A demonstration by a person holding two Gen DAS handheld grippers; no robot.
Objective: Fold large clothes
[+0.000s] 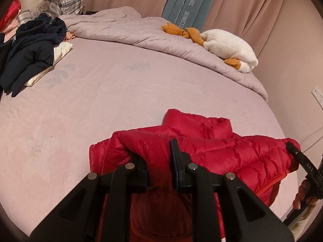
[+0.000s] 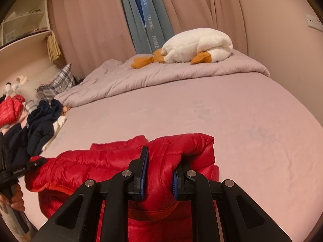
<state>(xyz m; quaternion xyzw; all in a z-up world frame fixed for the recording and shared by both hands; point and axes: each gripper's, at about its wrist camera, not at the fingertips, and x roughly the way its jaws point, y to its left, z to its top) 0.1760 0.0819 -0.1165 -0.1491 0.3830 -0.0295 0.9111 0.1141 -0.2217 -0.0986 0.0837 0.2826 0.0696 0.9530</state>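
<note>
The red puffer jacket (image 1: pixel 212 151) lies at the near edge of the bed (image 1: pixel 121 100), far from the white plush goose (image 1: pixel 230 46). The left hand-held gripper (image 1: pixel 157 161) pinches one corner of the jacket; the right hand-held gripper (image 2: pixel 159 171) pinches the other, both nearly closed on its fabric.

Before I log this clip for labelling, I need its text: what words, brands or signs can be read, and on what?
"HANEL" and "HOMETE", cut off: blue packaging against the curtain.
"DAS": right gripper, seen from the left wrist.
White lettering on the left gripper arm: too blurred.
Red jacket: no text visible.
</note>
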